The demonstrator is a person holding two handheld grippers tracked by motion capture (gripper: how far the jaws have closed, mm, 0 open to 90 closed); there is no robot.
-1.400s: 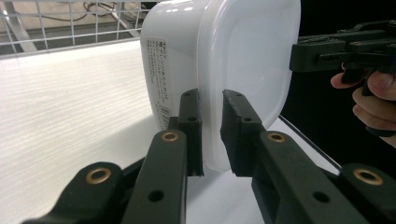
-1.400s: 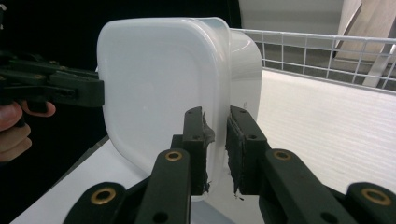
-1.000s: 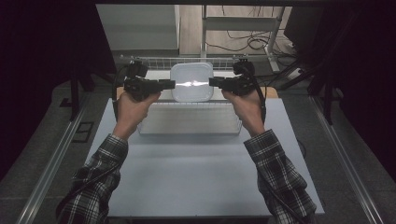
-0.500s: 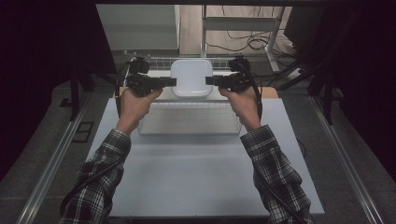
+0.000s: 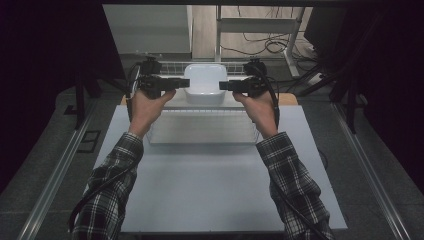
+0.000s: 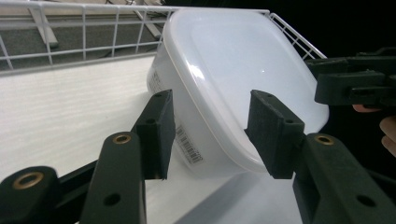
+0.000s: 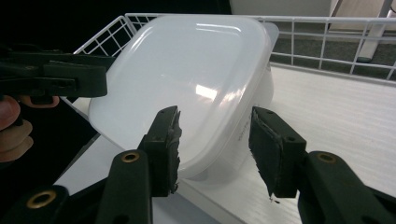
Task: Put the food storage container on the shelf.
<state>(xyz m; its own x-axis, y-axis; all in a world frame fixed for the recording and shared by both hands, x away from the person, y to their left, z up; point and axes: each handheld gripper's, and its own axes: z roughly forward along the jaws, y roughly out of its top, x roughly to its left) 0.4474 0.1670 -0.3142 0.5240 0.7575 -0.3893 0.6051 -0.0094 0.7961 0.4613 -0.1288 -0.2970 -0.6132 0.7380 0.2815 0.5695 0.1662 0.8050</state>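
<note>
Claws, left (image 6: 208, 135) and right (image 7: 215, 149), just opening off the white tub (image 5: 205, 84), its base hidden.

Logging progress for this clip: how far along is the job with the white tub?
Done: the white plastic tub sits in the wire basket. In hand: left gripper and right gripper have just been opening, pads off its rim. Left: drawing both hands back.
</note>
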